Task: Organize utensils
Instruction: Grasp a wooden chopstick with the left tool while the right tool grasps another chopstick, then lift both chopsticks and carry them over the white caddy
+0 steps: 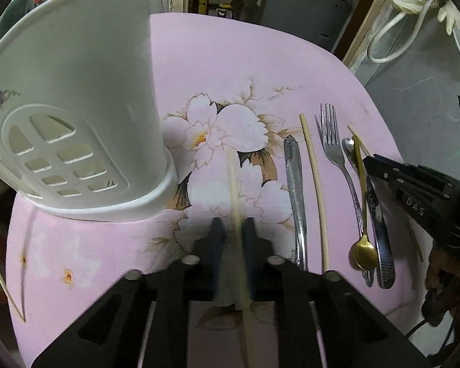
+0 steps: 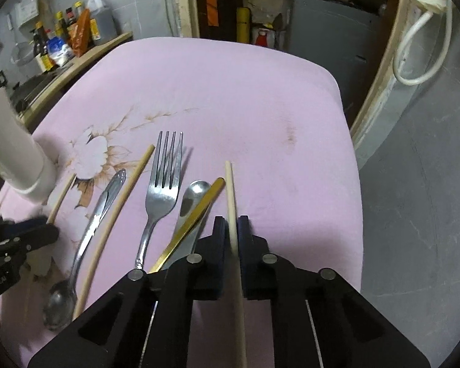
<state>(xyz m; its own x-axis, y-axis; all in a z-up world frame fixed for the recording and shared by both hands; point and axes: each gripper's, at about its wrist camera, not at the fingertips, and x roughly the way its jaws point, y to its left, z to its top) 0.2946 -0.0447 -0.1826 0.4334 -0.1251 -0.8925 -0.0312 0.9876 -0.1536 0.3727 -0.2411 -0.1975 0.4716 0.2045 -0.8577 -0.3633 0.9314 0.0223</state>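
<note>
Holding one chopstick per gripper: left gripper [image 1: 233,230] clenched on chopstick [image 1: 234,190] near holder [image 1: 76,107] | right gripper [image 2: 231,227] clenched on second chopstick [image 2: 231,196] beside spoons | fork [image 2: 164,184] and third chopstick [image 2: 119,202] lie flat on table [image 2: 260,98] | you likely grip both mid-shaft so they drop upright into holder.

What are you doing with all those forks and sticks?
A person is tidying utensils with a gripper in each hand. The left gripper is shut on one chopstick, close to the white utensil holder. The right gripper is shut on another chopstick. Still lying on the pink table are a fork, a third chopstick, a gold spoon and some silver spoons.
</note>
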